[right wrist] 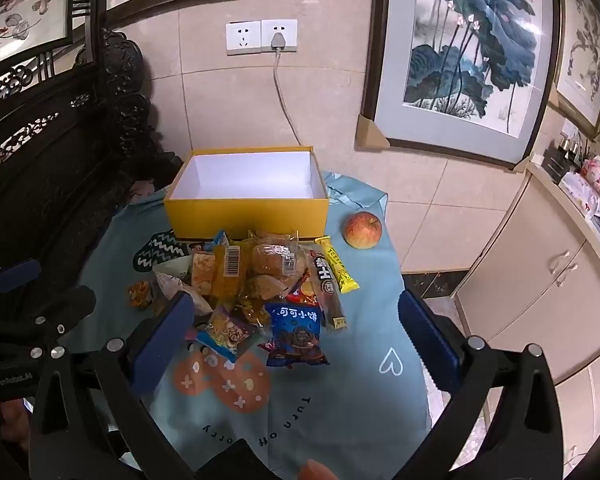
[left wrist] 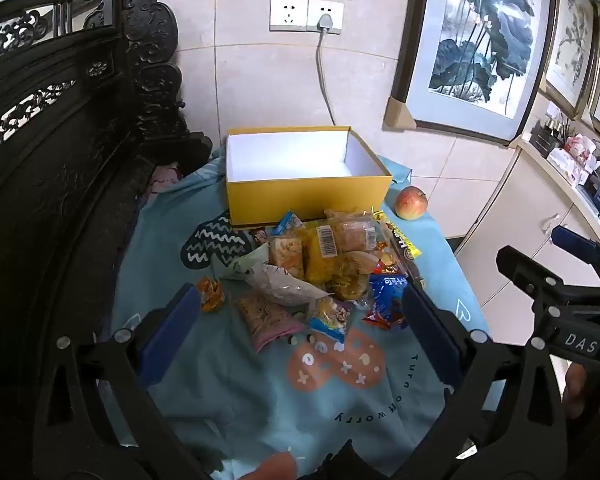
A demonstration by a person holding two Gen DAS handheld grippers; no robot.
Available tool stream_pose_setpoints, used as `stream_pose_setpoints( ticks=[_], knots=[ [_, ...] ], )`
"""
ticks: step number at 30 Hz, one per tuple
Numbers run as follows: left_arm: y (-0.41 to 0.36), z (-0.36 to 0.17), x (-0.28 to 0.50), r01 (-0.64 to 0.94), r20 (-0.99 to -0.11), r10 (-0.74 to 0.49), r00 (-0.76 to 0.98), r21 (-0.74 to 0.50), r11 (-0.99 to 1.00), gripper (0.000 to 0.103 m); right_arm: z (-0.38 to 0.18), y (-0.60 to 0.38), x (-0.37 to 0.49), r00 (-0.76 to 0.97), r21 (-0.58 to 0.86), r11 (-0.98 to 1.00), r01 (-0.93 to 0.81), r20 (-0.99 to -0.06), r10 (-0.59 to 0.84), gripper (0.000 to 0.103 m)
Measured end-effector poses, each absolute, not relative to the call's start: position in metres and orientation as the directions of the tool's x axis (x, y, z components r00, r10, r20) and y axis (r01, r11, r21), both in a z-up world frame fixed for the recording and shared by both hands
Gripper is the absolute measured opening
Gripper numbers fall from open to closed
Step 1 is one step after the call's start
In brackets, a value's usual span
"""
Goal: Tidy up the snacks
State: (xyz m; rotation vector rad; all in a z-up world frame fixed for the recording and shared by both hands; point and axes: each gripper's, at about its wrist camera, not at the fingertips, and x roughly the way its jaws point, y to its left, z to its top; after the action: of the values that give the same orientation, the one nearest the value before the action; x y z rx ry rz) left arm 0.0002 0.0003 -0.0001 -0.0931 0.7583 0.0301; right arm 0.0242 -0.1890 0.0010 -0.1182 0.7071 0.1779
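A heap of wrapped snacks (left wrist: 320,268) lies on a blue cloth (left wrist: 260,400), just in front of a yellow box (left wrist: 300,196) whose white inside holds nothing. In the right wrist view the same heap (right wrist: 256,280) sits before the box (right wrist: 244,216); a blue cookie packet (right wrist: 298,332) is nearest. My left gripper (left wrist: 300,312) hovers open above the near side of the heap. My right gripper (right wrist: 296,320) is open too, with the blue packet between and below its fingers, untouched. The right gripper's fingers (left wrist: 540,276) also show at the right of the left wrist view.
An apple (left wrist: 411,202) rests on the cloth right of the box. A dark carved wooden furniture piece (left wrist: 60,140) stands at the left. A tiled wall with sockets (left wrist: 306,16) and framed paintings (left wrist: 480,40) is behind. Cream cabinets (right wrist: 540,280) stand at the right.
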Motion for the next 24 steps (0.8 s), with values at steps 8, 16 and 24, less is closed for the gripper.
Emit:
stream_pose_setpoints(
  ticks=[8, 16, 24],
  knots=[
    [0.0024, -0.0007, -0.0001, -0.061, -0.688, -0.007, 0.726, -0.074, 0.995, 0.101, 0.0006, -0.1888, 0.0254, 0.740, -0.037, 0.978, -0.203, -0.660, 0.128, 0.102],
    [0.0072, -0.0025, 0.0034, -0.064, -0.690, -0.006, 0.724, -0.075, 0.995, 0.101, -0.0018, -0.1848, 0.0265, 0.736, -0.033, 0.981, -0.193, -0.666, 0.122, 0.102],
    [0.0090, -0.0021, 0.0051, -0.078, -0.694, 0.006, 0.720, -0.072, 0.994, 0.101, -0.0023, -0.1893, 0.0307, 0.731, -0.028, 0.981, -0.192, -0.671, 0.123, 0.102]
  ],
)
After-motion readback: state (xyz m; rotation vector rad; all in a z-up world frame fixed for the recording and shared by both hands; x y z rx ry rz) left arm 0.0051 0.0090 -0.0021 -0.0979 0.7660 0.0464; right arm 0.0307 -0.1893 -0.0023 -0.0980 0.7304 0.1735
